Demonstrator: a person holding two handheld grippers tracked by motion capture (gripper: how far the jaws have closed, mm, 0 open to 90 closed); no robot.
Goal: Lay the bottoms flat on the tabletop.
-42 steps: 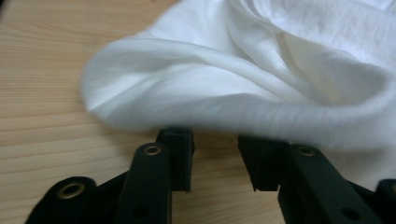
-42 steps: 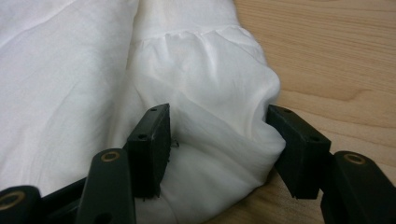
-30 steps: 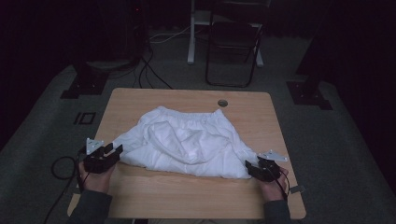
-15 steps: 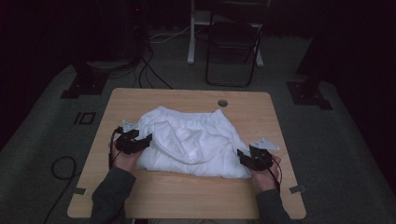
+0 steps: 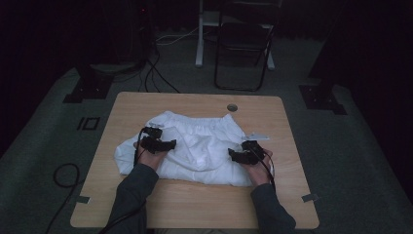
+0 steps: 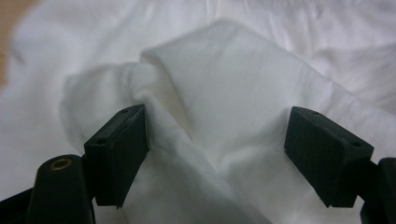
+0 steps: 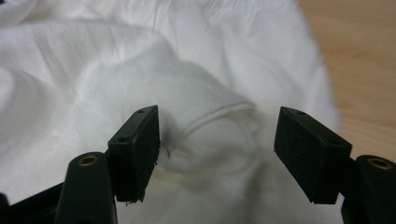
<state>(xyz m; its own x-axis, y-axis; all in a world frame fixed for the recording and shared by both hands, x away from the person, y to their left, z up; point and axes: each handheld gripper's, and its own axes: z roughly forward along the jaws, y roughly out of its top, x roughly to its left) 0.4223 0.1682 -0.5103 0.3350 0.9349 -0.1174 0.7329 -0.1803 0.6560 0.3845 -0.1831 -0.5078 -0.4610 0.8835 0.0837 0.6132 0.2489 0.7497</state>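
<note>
A crumpled white garment with an elastic waistband lies spread over the middle of the wooden table. My left gripper rests over its left part and my right gripper over its right part, both pointing inward. In the left gripper view the left gripper is open, its jaws wide apart astride a raised fold of the white cloth. In the right gripper view the right gripper is open too, with a bunched hem of the cloth lying between the jaws, unpinched.
A round cable hole sits near the table's far edge. A small white tag pokes out at the garment's right. Beyond the table stand a black folding chair, stand bases and floor cables.
Both grippers have moved inward from the table's outer sides, carrying the garment's side parts onto its middle. The garment now looks narrower and more bunched.
</note>
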